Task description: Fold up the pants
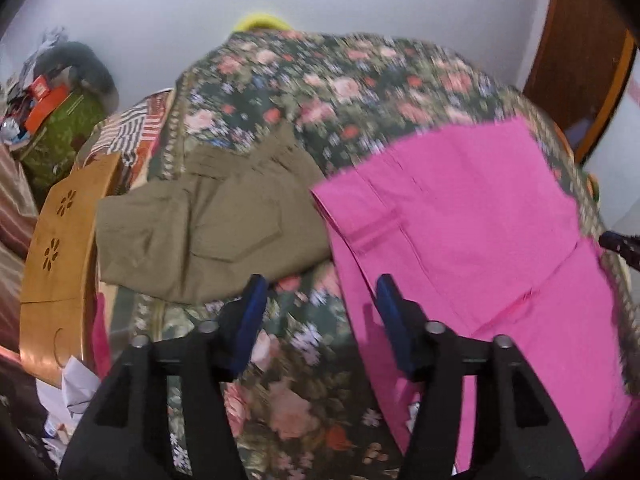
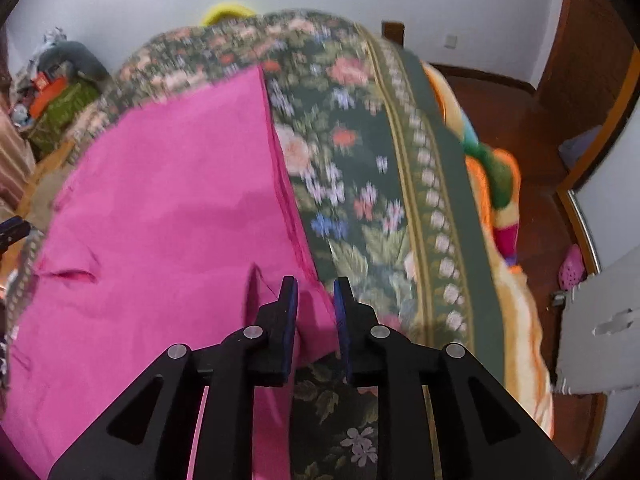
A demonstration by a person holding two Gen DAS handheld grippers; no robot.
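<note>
Pink pants (image 1: 460, 216) lie spread on a floral bedspread (image 1: 320, 92); they also show in the right wrist view (image 2: 168, 200). My left gripper (image 1: 322, 296) is open and empty, above the bedspread at the pants' left edge. My right gripper (image 2: 316, 300) has its jaws narrowly apart around the pants' right edge, with pink cloth between them; whether it pinches the cloth is unclear. The right gripper's tip shows at the far right of the left wrist view (image 1: 618, 242).
Folded olive-brown pants (image 1: 208, 224) lie left of the pink pants. A wooden board (image 1: 60, 248) stands at the bed's left edge, with clutter (image 1: 48, 100) beyond. A colourful blanket (image 2: 500, 184) hangs off the bed's right side over a wooden floor (image 2: 532, 152).
</note>
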